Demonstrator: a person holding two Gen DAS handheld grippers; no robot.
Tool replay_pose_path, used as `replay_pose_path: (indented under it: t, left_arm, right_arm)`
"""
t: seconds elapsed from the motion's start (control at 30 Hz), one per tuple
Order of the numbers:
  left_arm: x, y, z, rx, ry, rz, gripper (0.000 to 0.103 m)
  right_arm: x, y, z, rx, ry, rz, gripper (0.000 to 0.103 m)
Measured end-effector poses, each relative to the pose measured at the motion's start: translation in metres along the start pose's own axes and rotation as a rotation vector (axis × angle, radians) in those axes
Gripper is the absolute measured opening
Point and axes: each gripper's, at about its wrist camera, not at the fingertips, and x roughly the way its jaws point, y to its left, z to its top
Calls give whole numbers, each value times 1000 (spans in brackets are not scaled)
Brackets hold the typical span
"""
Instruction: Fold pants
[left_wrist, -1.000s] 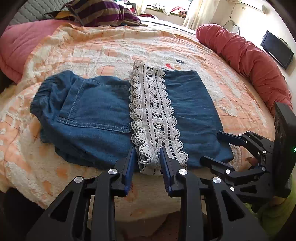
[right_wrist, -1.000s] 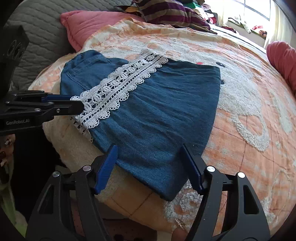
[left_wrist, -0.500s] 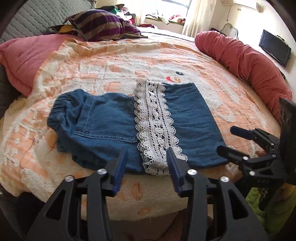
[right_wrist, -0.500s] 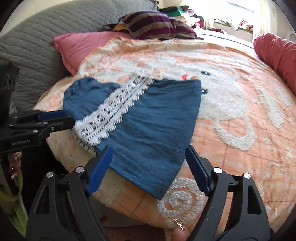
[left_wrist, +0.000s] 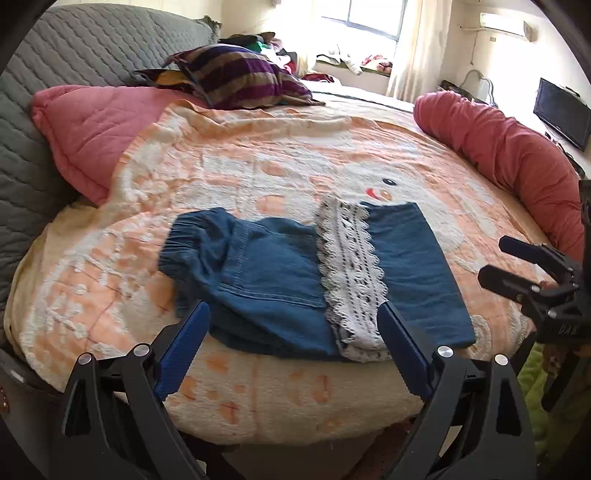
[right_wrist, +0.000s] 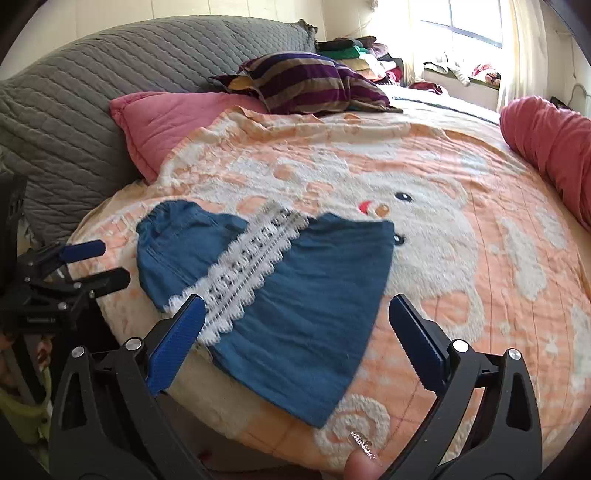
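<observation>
Pants (left_wrist: 306, 280) folded on bed; both tongs agape, empty; fingertip (right_wrist: 360, 463) only in right view.

Lived-in home bedroom. Big round bed (left_wrist: 258, 387) with orange-and-white blanket (left_wrist: 258, 173), pink pillow (left_wrist: 96, 125) and striped pillow (left_wrist: 240, 75) far left, grey quilted headboard (right_wrist: 92, 85) behind. Red bolster (left_wrist: 509, 155) along right edge. Sunny window (left_wrist: 369, 18) at far end, clothes heaped on sill, TV (left_wrist: 561, 112) far right.
</observation>
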Motion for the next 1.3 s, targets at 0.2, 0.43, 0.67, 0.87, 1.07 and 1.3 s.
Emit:
replay_pose_path:
  t: [0.2,0.43,0.67,0.87,1.07,1.3]
  left_arm:
    - [1,18,1,-35,2,27,98]
    - [6,38,1,-73,9,43,99]
    - [20,60,-2,-133,30,51,99]
    - [36,78,-6,-197,59,37,99]
    - [48,86,-8,-236,81,15,99]
    - [56,94,-11,-294,105,-23,99]
  right_arm:
    - [7,22,26,-46,-14,24,94]
    - [25,52,55,-121,-16,38,94]
    - [54,79,73,-200,14,44,94]
    - [82,103,85,-272,43,55,94]
    - [108,122,93,-323,80,77,94]
    - [137,133,104,-321,142,174,94]
